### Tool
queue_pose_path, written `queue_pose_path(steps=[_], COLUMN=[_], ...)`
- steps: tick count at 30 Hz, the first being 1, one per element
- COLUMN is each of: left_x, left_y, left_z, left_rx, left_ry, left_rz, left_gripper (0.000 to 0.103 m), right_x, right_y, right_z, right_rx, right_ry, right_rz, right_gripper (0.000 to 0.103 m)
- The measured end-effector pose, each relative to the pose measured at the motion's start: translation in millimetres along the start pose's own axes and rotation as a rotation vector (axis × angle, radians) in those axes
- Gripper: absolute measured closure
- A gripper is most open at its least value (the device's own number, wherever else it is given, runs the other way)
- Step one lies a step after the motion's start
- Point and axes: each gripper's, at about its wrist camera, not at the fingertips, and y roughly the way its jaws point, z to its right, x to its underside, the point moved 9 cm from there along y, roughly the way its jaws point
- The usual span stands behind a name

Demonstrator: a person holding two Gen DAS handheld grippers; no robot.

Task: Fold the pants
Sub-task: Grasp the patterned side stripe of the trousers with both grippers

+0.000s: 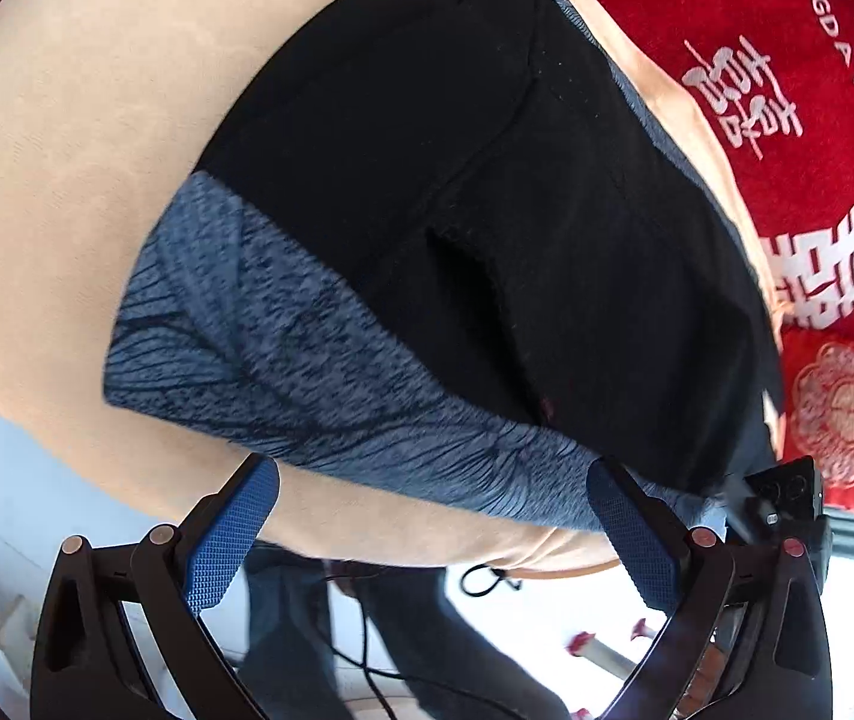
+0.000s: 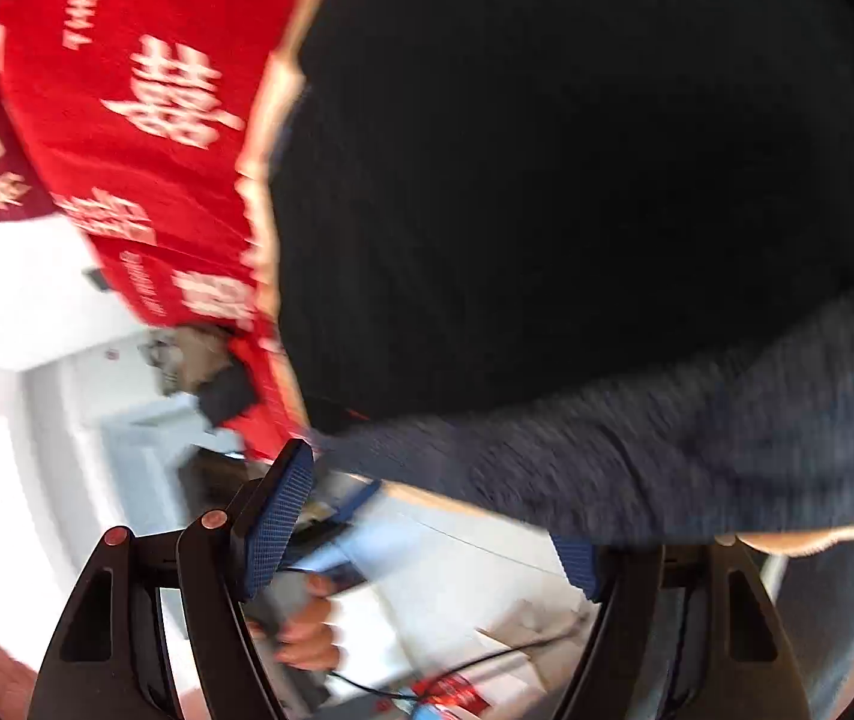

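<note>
On the tan surface under both cameras lie the pants (image 1: 487, 192), black cloth with a wide grey-blue waistband (image 1: 306, 372) running along the near edge, and we're right above that band now. We can't say for sure whether the tan surface (image 1: 66, 150) is a worktop or a bed, so we leave that open. The pants are spread fairly flat, a pocket seam showing in the black, the waistband gathered into fine wrinkles. We judge this as light, soft, stretchy cloth: it will sag and drape the second it lifts, and it won't slip much against textured pads.

The left tongs (image 1: 433, 510) stand wide open, blue pads either side of the waistband's near edge, gripping nothing. The right tongs (image 2: 445, 516) are also apart, one pad clear at the left, the other tucked under the blurred band on the right; the band sits between them, but we see no pinch yet.

Where to take hold? We'd say the waistband itself, one tongs toward each end, since that doubled elastic is the firmest part and carries the rest evenly.

Out beyond the far side, a red cloth (image 1: 757, 60) with white characters lies along the pants, and a small red cushion (image 1: 835, 420) beside it.
</note>
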Motion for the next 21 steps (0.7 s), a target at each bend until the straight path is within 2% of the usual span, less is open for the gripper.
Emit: queue_pose_path(steps=[3,5,10,13,15,16,17,18,19,20,21], left_x=[-8,-11,-17,-17,-18,-18,-18,-20,-20,-21,-24], left_y=[4,8,12,9,7,6,3,2,1,-1,-5], left_z=[15,23,29,26,22,21,17,16,14,13,14], left_rx=[0.075,0.098,0.094,0.070,0.046,0.036,0.027,0.017,0.026,0.030,0.039], left_ry=[-0.020,-0.039,-0.062,-0.027,-0.008,-0.002,0.001,0.008,0.009,0.003,-0.003], left_rz=[0.001,0.000,0.033,0.041,0.042,0.043,0.046,0.044,0.041,0.033,0.024], left_gripper=[0.000,0.000,0.001,0.012,0.026,0.030,0.044,0.058,0.066,0.078,0.080], right_x=[-3,-2,5,6,4,3,1,0,0,0,1], right_y=[-8,-12,-30,-47,-60,-67,-73,-78,-84,-88,-93], right_z=[-26,-29,12,34,47,53,58,61,63,59,49], right_rx=[-0.040,-0.042,0.031,0.060,0.058,0.039,0.005,-0.015,-0.023,-0.028,-0.017], right_ry=[-0.064,-0.077,-0.008,0.053,0.118,0.168,0.221,0.266,0.297,0.301,0.270], right_rz=[-0.004,-0.014,0.007,0.061,0.104,0.128,0.155,0.178,0.199,0.208,0.203], right_gripper=[0.025,0.025,0.025,0.025,0.026,0.031,0.052,0.078,0.087,0.089,0.090])
